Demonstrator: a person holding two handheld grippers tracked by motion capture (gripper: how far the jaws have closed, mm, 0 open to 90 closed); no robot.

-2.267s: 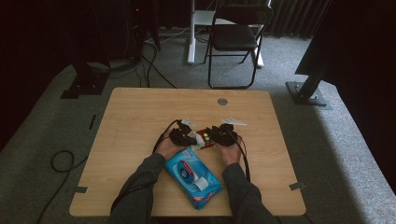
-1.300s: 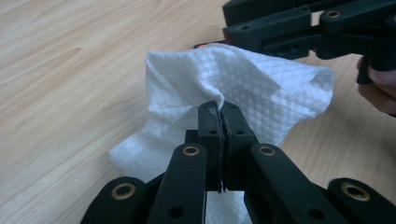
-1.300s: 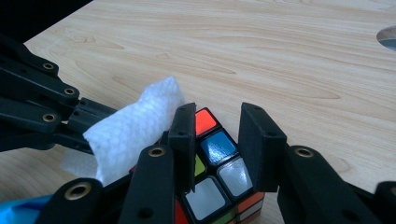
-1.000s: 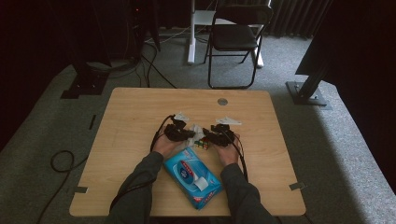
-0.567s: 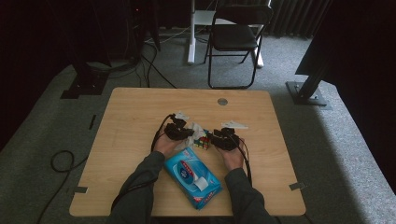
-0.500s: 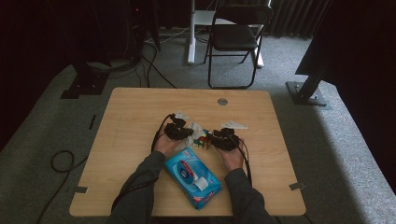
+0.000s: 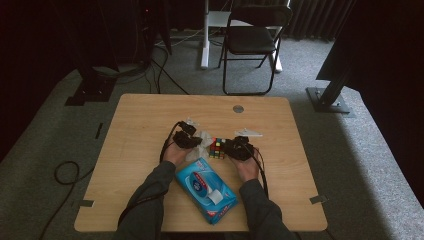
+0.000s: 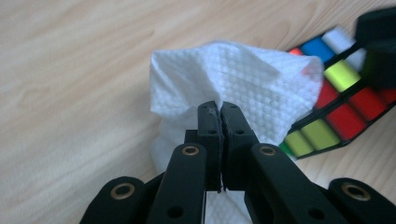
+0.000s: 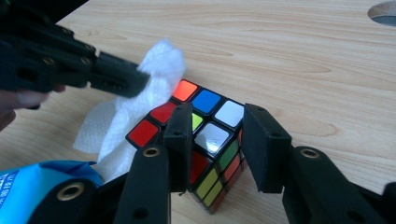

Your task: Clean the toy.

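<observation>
Closing in on the puzzle cube (image 9: 205, 140), right jaws just narrowing around a corner; left jaws pinching the white wipe (image 8: 243, 88), ready for wiping.

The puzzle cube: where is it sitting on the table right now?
In the high view the puzzle cube sits mid-table between the two grippers, the white wipe on its left and the blue wipes pack just nearer the person.

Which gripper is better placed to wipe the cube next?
Left. The left gripper is shut on the white wipe beside the cube; the right gripper, jaws just closing, straddles a cube corner.
</observation>
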